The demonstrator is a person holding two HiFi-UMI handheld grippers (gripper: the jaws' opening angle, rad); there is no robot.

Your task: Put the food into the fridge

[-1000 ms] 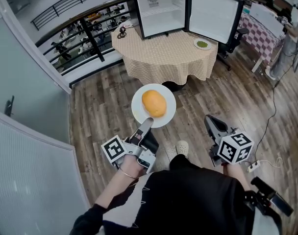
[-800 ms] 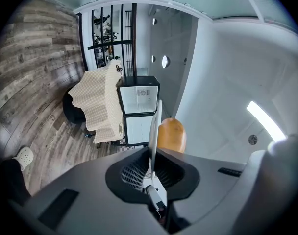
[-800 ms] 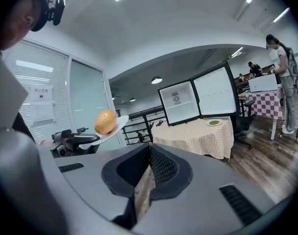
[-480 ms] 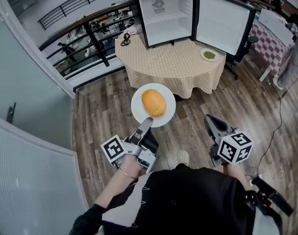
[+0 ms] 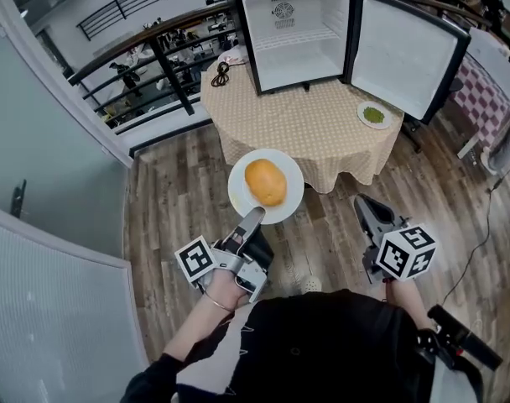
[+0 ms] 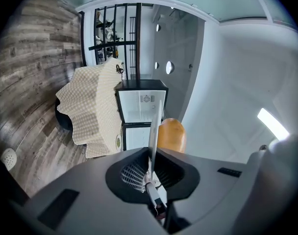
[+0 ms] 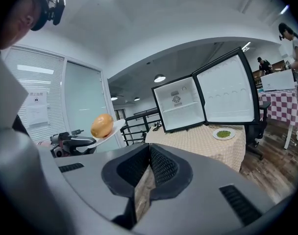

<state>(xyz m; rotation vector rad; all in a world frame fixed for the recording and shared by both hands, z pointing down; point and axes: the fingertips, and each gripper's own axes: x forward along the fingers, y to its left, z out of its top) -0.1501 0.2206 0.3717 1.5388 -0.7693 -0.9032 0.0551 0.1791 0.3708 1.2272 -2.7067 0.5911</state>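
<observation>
- Step: transit. Bun (image 5: 266, 182) rides on a white plate (image 5: 241, 193) out in front of the person, over the floor (image 5: 179, 191), short of the bench (image 5: 314, 120). Nothing is in the fridge (image 5: 257, 32) yet.
- Left claw (image 5: 253, 217): clamped down on the near rim of the plate, jaws almost fully together with only the thin rim between them. Plate cantilevers off that one pinch, roughly level; bun sits mid-plate, loose.
- Right claw (image 5: 361, 204): jaws together, nothing in them, held beside the body and pointing toward the bench.
- Fridge stands on the far side of the bench, door (image 5: 406, 53) swung wide to the right, cavity empty, one shelf (image 5: 301, 42) across it. Access looks clear.
- Second plate with something green (image 5: 373, 114) sits on the bench by the door; probably next load.
- Next move, my read: close in on the bench edge, reach the plate over the cloth and slide it into the cavity flat.
- Needs: keep the plate level, since the bun can roll off; clear the fridge's front lip; release only once the plate rests on the floor of the cavity or the shelf.
- Right claw is free to steady the plate's far rim if it sags.
</observation>
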